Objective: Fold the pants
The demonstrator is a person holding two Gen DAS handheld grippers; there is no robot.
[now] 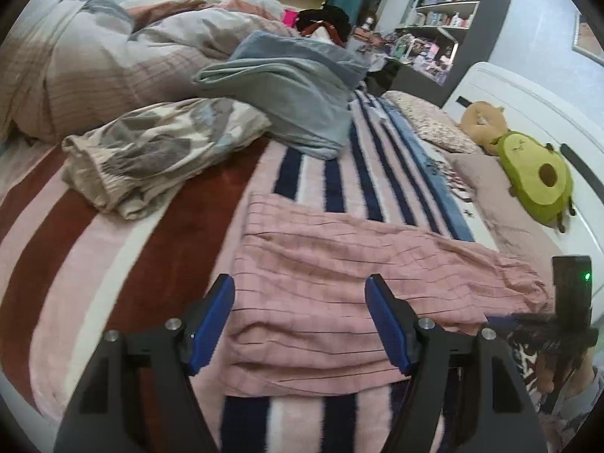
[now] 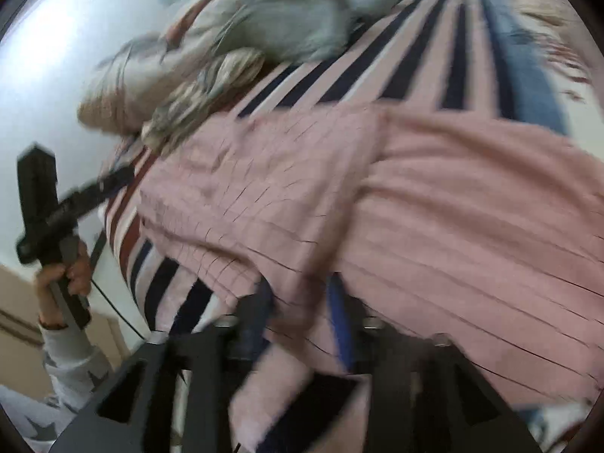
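The pink checked pants (image 1: 339,283) lie spread on the striped blanket (image 1: 113,249) of the bed. My left gripper (image 1: 300,321) is open, its blue pads either side of the pants' near left part, just above the cloth and holding nothing. In the right wrist view the pants (image 2: 434,196) fill the frame, blurred. My right gripper (image 2: 302,313) is shut on a fold of the pants' near edge and lifts it. The left gripper (image 2: 49,204) shows there at the far left, held in a hand.
A crumpled patterned garment (image 1: 151,158) and a folded grey-blue blanket (image 1: 290,87) lie further back on the bed, with a heaped duvet (image 1: 94,56) behind. An avocado plush (image 1: 536,177) sits by the white headboard (image 1: 528,105). Shelves (image 1: 445,11) stand beyond.
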